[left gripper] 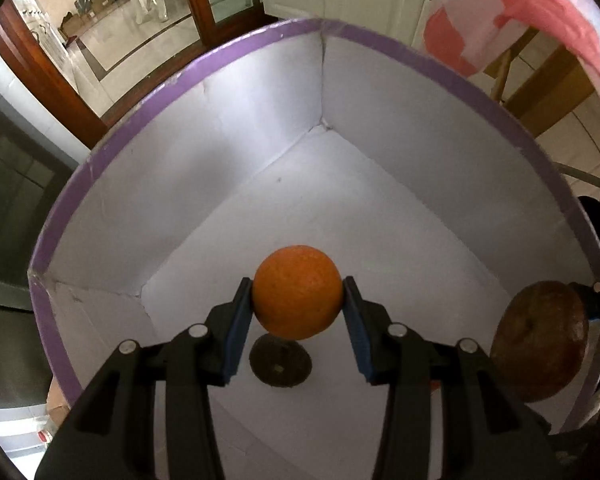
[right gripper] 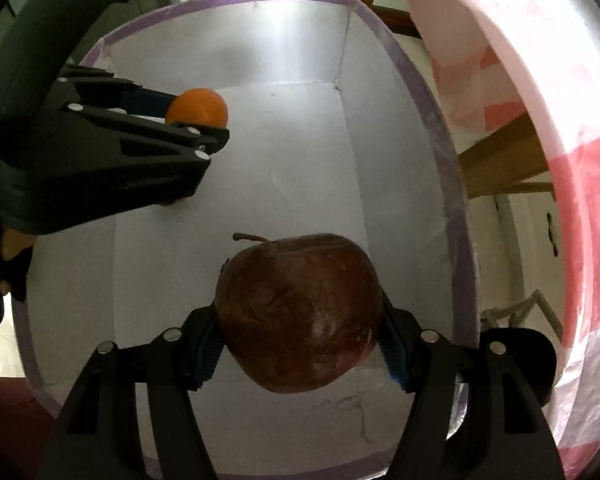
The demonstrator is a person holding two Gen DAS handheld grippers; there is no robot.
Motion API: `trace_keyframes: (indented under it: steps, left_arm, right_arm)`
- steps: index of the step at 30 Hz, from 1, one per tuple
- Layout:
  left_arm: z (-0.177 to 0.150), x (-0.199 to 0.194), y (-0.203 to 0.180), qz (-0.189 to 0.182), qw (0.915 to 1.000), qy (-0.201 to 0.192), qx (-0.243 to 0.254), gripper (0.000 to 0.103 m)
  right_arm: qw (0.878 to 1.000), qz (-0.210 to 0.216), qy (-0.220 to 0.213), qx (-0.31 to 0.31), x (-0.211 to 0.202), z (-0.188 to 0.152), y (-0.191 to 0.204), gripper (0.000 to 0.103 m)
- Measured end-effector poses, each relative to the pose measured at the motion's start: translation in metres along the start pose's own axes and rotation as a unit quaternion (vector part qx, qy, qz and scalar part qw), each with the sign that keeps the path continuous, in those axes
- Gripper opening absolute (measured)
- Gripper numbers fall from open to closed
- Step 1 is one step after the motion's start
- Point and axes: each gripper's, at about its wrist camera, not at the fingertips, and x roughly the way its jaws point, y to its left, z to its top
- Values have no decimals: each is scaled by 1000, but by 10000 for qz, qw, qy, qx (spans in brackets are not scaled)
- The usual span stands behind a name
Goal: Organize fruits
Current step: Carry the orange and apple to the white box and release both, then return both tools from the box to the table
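Note:
My left gripper (left gripper: 298, 300) is shut on an orange (left gripper: 298, 292) and holds it a little above the white floor of a purple-rimmed box (left gripper: 228, 56); its shadow lies beneath. My right gripper (right gripper: 300, 328) is shut on a dark red apple (right gripper: 300, 312) with its stem up, held over the same box (right gripper: 436, 128). In the right wrist view the left gripper (right gripper: 216, 128) and orange (right gripper: 198, 108) are at the box's left side. In the left wrist view the apple (left gripper: 540, 340) shows at the right edge.
The box floor (right gripper: 284, 152) is white. A pink-and-white plastic-covered table edge (right gripper: 540, 140) curves along the right of the box. A wooden door frame (left gripper: 40, 64) and tiled floor lie beyond the box's far walls.

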Motion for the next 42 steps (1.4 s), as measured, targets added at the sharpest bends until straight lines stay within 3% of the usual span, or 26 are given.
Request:
trace_keyframes:
  steps: [5,6,7,10,16,23,27,30,33,36,39,42]
  left_arm:
    - [-1,-1,-6,46,10000,21,8,46]
    - [-1,-2,-8,59,10000,5,0,50]
    - [0,-3,-8,85,10000,-28,-33,63]
    - [4,-7,-8,209,9996,-160,-54,77]
    - [8,-12,-9,331,9992,-212,-43,87]
    - [19,-36,-13,484,9978,-455,-30,88]
    - [34,-63,-20,456,9958,-777,-164,88]
    - [52,-103,-43,508,9899,-1326,-51,94]
    - [63,-143,-73,257,9804,-1944,203,98]
    - [76,-187,-125,-378,9661,-2470,648,101]
    - [89,-208,-176,-988,9542,-2620,1049,101]
    - [111,-219,-244,-1738,9405,-2522,1473,101]
  right_arm:
    - [9999,-45,55,-74,-2,1,-1,65]
    - [10000,-22,58,-68,-2,-2,0,65]
    - [9999,2,76,-65,-3,-3,0,65]
    - [10000,33,71,-62,-4,-4,0,67]
    - [9984,127,-544,7,-30,2,-7,75]
    - [9911,379,-1259,206,-84,-7,-26,76]
    - [9804,483,-1871,383,-128,-18,-41,78]
    - [9675,362,-2428,605,-165,-37,-59,81]
    - [9530,109,-2873,957,-201,-68,-84,83]
    - [9366,-179,-3196,1424,-223,-101,-113,86]
    - [9214,-543,-3317,1953,-231,-133,-146,87]
    - [8975,-873,-3330,2756,-239,-179,-194,87]
